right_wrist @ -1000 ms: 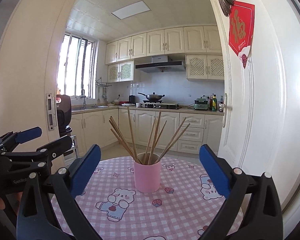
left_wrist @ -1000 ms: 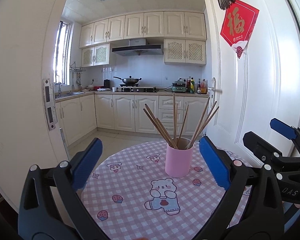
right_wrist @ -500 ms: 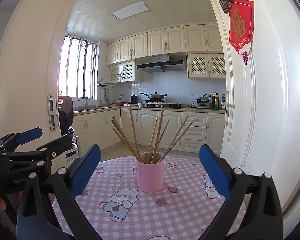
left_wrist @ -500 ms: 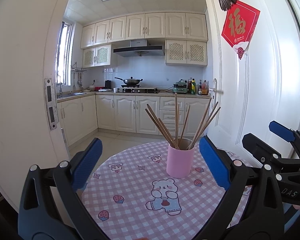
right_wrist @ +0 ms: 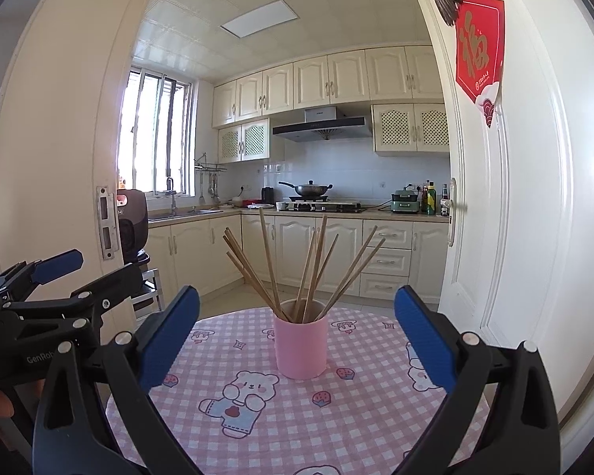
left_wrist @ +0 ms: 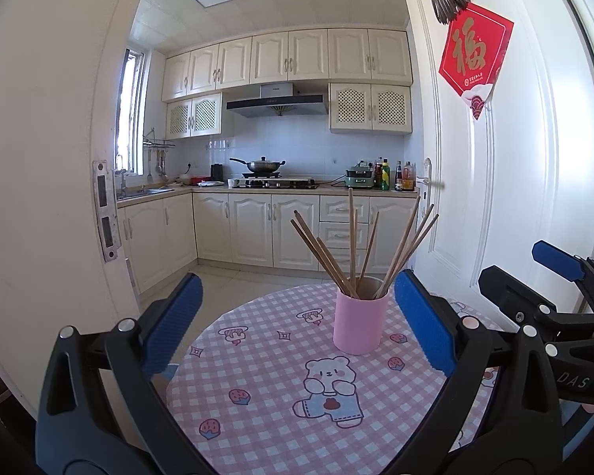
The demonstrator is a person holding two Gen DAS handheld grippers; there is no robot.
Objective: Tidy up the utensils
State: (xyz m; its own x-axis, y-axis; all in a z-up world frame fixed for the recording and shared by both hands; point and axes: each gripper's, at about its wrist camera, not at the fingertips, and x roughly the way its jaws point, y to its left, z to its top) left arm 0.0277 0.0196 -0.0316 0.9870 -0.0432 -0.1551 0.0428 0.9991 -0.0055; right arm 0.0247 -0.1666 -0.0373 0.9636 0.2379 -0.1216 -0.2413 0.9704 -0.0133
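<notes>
- Left tongs (left_wrist: 297, 328) spread wide and empty, hovering over the near edge of the tabletop (left_wrist: 265, 407); bare checked cloth lies ahead of them.
- Right tongs (right_wrist: 297, 332) just as wide, the same flat cloth in front.
- One obstacle on the surface: the pink cup (right_wrist: 301, 346), upright near the middle.
- Chopsticks (right_wrist: 297, 269) fan out of it in every direction, fencing off the air above its rim.
- White door (left_wrist: 495, 198) close along the right edge; door frame (left_wrist: 59, 198) crowds the left.
- The two tongs sit side by side, near each other.
</notes>
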